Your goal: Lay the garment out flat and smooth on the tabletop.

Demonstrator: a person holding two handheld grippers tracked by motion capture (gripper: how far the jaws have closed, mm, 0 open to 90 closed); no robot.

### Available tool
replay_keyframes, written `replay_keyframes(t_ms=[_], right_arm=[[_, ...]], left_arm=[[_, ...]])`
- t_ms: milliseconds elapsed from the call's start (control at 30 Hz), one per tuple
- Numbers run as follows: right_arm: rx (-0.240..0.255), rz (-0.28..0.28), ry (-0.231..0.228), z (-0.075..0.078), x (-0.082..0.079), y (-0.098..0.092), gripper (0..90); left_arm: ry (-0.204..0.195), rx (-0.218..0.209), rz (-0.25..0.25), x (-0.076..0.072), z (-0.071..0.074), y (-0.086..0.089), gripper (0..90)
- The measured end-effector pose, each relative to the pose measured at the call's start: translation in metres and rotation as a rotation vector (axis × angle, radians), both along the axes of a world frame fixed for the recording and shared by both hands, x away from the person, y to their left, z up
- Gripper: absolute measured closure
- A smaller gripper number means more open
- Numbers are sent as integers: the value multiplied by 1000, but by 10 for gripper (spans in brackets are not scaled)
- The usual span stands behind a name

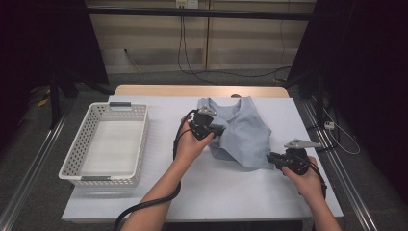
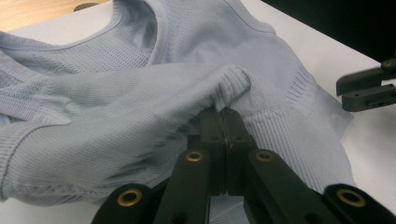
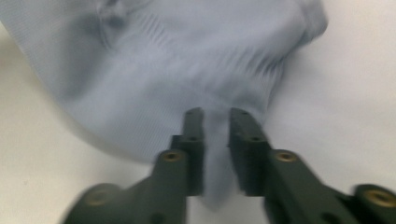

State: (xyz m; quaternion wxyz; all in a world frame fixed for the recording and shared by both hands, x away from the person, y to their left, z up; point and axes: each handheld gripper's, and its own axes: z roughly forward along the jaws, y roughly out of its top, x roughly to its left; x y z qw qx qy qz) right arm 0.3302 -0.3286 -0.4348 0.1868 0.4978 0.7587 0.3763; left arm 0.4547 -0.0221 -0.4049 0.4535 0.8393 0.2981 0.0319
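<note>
Left gripper (image 1: 217, 130) clamped tight on a pinched fold of the pale blue knit top (image 1: 243, 132), jaws pressed together around the fabric in the left gripper view (image 2: 223, 114). Top lies crumpled on the white table cover (image 1: 231, 187), centre-right, neckline toward 12 o'clock. Right gripper (image 1: 270, 158) at the top's 5 o'clock corner, jaws parted, cloth tip (image 3: 215, 140) between them but not pinched. Left forearm reaches in from 6 o'clock, wrist bent toward 1 o'clock; right hand low, pointing toward 9 o'clock. White perforated basket (image 1: 82, 159) at 9 o'clock. No readable writing.
</note>
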Motion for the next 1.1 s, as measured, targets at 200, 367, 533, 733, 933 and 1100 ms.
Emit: replay_keyframes(t_ms=[200, 367, 533, 733, 933, 1100], right_arm=[[25, 31, -49, 8, 2, 12, 545], [33, 68, -57, 9, 8, 28, 425], [40, 100, -49, 6, 15, 40, 329], [34, 149, -57, 5, 23, 57, 262], [19, 198, -85, 4, 29, 77, 232], [34, 215, -101, 6, 34, 86, 256]], left_arm=[[1, -1, 1, -2, 0, 1, 896], [0, 3, 2, -3, 1, 2, 895], [2, 4, 4, -3, 1, 5, 894], [11, 0, 8, -5, 1, 6, 894], [15, 4, 7, -6, 1, 6, 893], [15, 6, 9, -7, 1, 3, 891]])
